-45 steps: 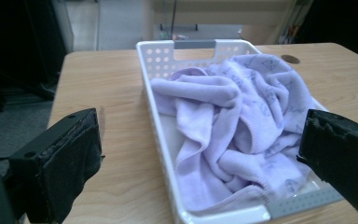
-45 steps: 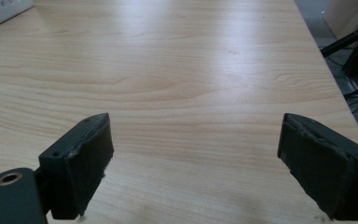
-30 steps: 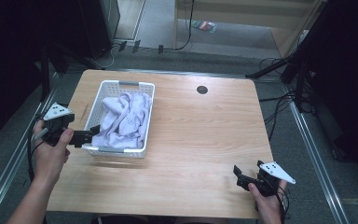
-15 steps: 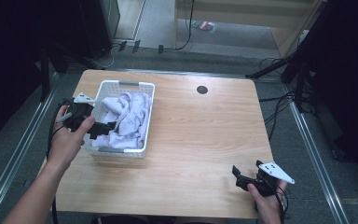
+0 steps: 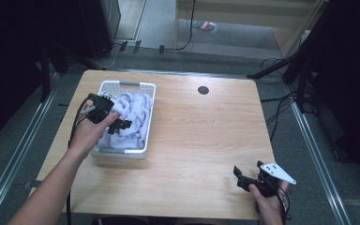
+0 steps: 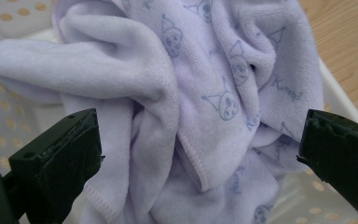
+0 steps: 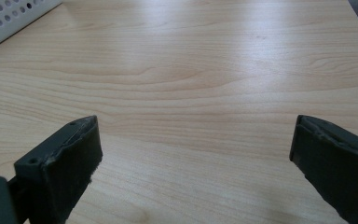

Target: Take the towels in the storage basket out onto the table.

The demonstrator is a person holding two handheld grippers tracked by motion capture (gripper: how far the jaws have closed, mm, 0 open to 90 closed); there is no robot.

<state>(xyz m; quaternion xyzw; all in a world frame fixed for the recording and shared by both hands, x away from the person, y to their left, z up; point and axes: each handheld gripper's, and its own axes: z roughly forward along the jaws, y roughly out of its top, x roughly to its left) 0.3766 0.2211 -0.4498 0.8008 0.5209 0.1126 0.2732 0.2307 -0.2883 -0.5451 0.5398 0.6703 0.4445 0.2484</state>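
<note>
Grey floor and dark equipment ring a pale wooden table [image 5: 192,136], bare apart from a white perforated basket [image 5: 126,86] toward its nine o'clock side and a small dark round cap [image 5: 203,90] near twelve o'clock. Inside the basket lies a crumpled lilac towel [image 5: 133,117], printed with small cartoon faces and heaped in loose folds that rise to about the rim.

Reaching over the basket, the left gripper [image 5: 121,124] hangs just above the towel with its jaws spread wide; in the left gripper view, the towel's hemmed fold [image 6: 191,158] sits between them, yet neither jaw presses into the cloth. Nothing is held.

At about five o'clock, well apart from the basket, the right gripper [image 5: 242,176] rests low near the table's front edge. Its jaws are also wide apart, with only bare wood between them and a corner of the basket [image 7: 9,18] off at eleven o'clock in the right gripper view.

Judging from this, the work of lifting the towel out is barely begun: the approach looks done, while the grasp, the lift and whatever spreading or folding follows are all left.
</note>
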